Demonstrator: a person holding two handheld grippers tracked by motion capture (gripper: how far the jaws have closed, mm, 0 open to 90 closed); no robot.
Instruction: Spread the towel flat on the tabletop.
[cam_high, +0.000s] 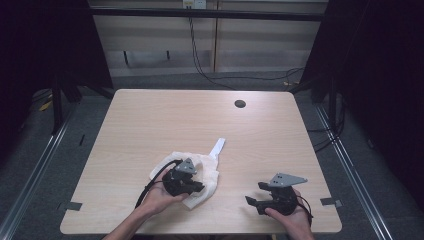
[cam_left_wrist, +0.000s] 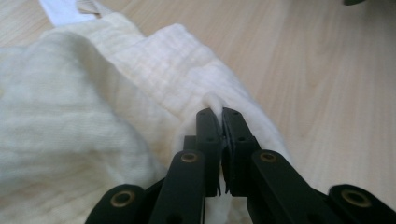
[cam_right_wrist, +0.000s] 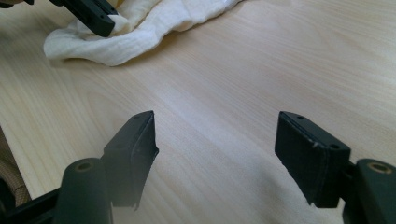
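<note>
Left fingers (cam_left_wrist: 205, 135) pinch a cloth (cam_high: 202, 172) fold; its white strap (cam_high: 218, 148) points away; right fingers (cam_right_wrist: 135, 144) spread.

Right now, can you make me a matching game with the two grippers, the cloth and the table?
Things:
1. left gripper
2. right gripper
3. cloth
4. table

States:
A. pale wood, with a dark round hole near the far edge
B. jaws wide apart, nothing between them
C. cream, crumpled, with a white strip
D. jaws pinched on a fold of fabric

Pairs: 1-D, 2-B, 3-C, 4-A
</note>
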